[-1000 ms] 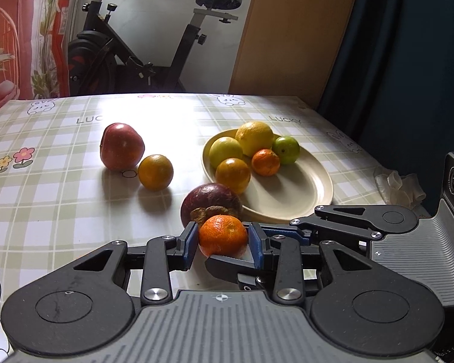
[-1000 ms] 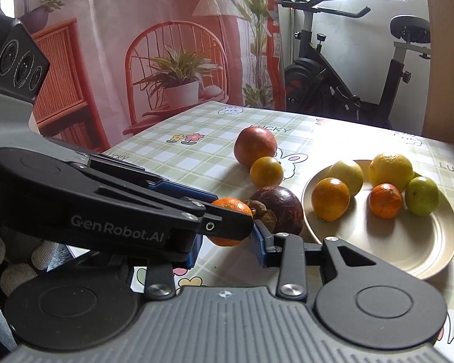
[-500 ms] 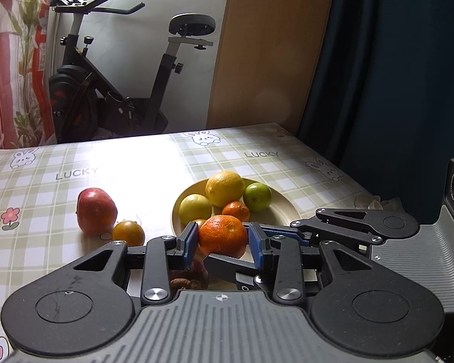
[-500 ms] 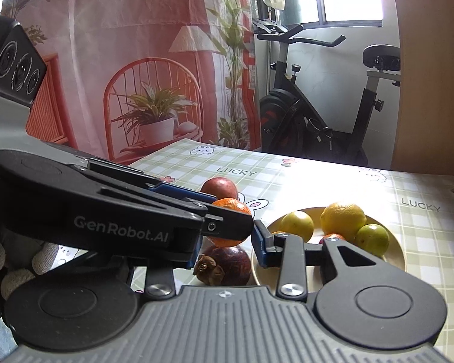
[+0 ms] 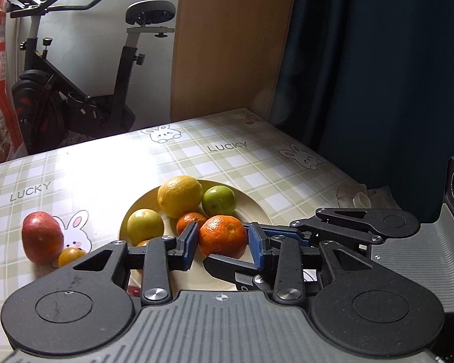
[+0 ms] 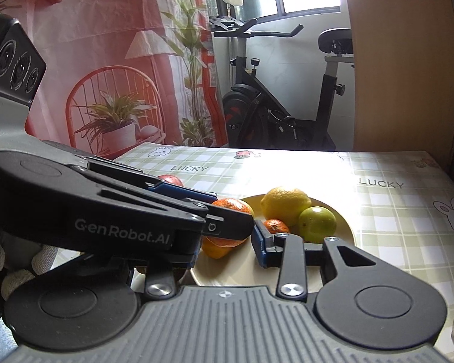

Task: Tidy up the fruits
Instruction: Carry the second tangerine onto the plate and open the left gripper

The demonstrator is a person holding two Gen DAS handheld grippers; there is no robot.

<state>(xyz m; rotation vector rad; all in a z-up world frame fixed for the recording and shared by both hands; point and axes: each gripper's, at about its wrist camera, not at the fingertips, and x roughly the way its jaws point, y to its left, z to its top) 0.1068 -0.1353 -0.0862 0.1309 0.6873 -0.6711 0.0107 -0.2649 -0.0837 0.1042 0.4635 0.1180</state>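
Gripping a round orange mandarin [image 5: 223, 236] between its blue pads, the left tool [image 5: 222, 242] holds the fruit in the air over the near part of a cream round plate [image 5: 257, 211]. On that plate lie a large yellow lemon [image 5: 179, 196], a round green lime-like fruit [image 5: 218, 200], a yellow-green round fruit [image 5: 144, 225] and a small orange tangerine [image 5: 190, 221] just behind the held mandarin. Another orange fruit [image 5: 142, 243] is mostly hidden behind the left finger. Left of the plate, on the green-checked worktop [image 5: 196, 157] printed with rabbits and "LUCKY", a red apple [image 5: 41, 237] stands touching a small orange citrus [image 5: 71, 256].

The right tool [image 6: 227, 242] sits low at the plate's near edge with its jaws apart and nothing between them; the left tool's arm crosses in front of its left finger, so only the right blue pad [image 6: 258, 246] shows clearly. A gloved hand [image 6: 3, 260] shows at the left edge of the right wrist view.
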